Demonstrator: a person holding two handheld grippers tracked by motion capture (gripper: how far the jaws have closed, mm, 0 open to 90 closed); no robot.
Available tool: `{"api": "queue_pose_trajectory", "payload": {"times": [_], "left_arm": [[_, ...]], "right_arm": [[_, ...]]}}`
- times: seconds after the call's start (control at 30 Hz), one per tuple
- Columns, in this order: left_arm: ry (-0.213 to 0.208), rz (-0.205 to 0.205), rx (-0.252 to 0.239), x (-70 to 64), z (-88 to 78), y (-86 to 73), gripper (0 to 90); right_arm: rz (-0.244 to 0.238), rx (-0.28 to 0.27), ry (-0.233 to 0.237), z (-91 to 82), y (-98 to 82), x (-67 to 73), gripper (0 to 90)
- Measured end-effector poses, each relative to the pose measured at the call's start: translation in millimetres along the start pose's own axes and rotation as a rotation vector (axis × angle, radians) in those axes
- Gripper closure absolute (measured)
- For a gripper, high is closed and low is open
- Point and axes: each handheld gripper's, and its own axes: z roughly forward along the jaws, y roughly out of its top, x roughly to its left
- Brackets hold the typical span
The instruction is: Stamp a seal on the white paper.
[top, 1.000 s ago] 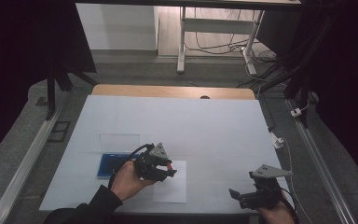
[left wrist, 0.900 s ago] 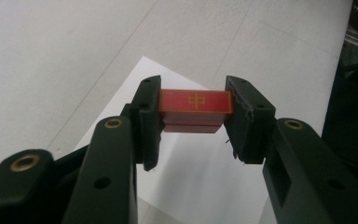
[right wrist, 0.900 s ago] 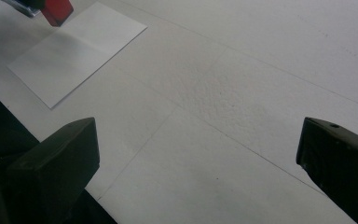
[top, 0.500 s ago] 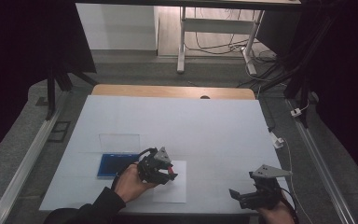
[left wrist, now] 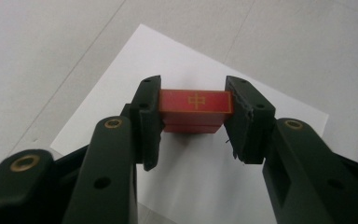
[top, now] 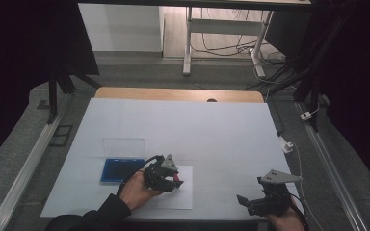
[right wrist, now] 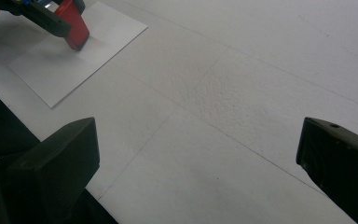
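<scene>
Red stamp block [left wrist: 195, 111] sits clamped in the left tool [left wrist: 193, 116]; right tool [right wrist: 200, 154] gapes wide, empty.

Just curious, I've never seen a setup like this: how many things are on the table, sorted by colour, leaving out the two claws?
Red: 1, the stamp block clamped in the left claw
Blue: 1, the ink pad tray, its clear lid open
White: 1, the paper sheet under the stamp
Total: 3

Blue tray [top: 120, 169] with clear lid [top: 123, 146] upright, on table [top: 212, 130].
</scene>
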Motion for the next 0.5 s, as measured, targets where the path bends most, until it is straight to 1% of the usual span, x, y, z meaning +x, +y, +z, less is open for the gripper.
{"api": "queue_pose_trajectory", "payload": {"times": [0.17, 0.33, 0.5], "left_arm": [[0.016, 0.029, -0.009, -2.8, 0.7, -2.3, 58.6], [0.021, 0.024, -0.046, -3.4, 1.7, -8.2, 58.7], [0.04, 0.026, -0.047, -6.8, 2.1, -8.7, 58.9]], "right_arm": [[0.0, 0.001, -0.001, 0.1, 0.0, 0.0, 0.0], [-0.001, 0.002, 0.0, 0.3, 0.1, 0.2, 0.0], [-0.001, 0.002, 0.001, 0.5, 0.1, 0.2, 0.0]]}}
